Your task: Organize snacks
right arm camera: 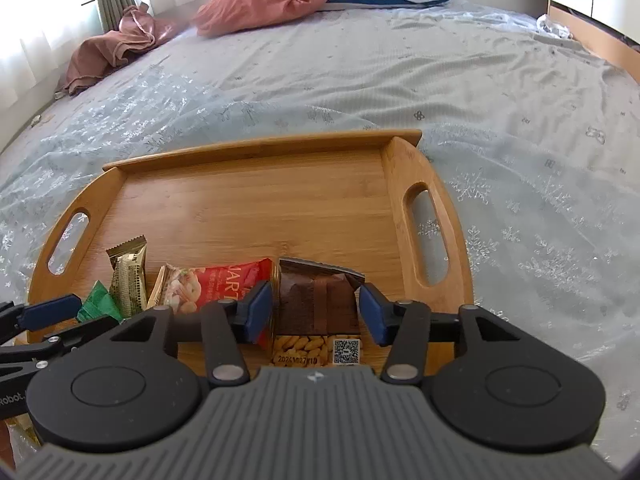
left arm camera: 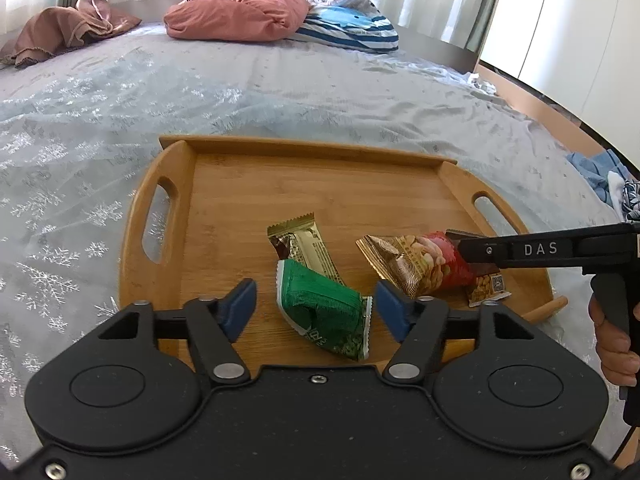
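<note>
I have a wooden tray (left arm camera: 224, 184) lying on the bed (left arm camera: 280, 92), its raised back rim and two handle cut-outs bounding the work area; the far half of the tray floor is bare, and the bedspread around it lies open up to the pink pillow (left arm camera: 236, 14) and striped pillow (left arm camera: 352, 26) near the curtains. My left hand-held gripper (left arm camera: 316, 308) is released, its blue pads standing apart on either side of the green snack packet (left arm camera: 324, 312) without pressing it; that packet is crinkled, with a serrated end, and lies near the tray's front edge, overlapping the lower end of a gold bar wrapper (left arm camera: 304, 246). My right hand-held gripper (right arm camera: 316, 312) is likewise released, pads clear of the brown packet (right arm camera: 316, 304) between them, which lies over the right end of a red-and-gold peanut packet (right arm camera: 208, 284) showing printed nuts and a QR code. All four snacks cluster in the tray's near half. A hand (left arm camera: 616, 344) shows at the right edge of the left view.
</note>
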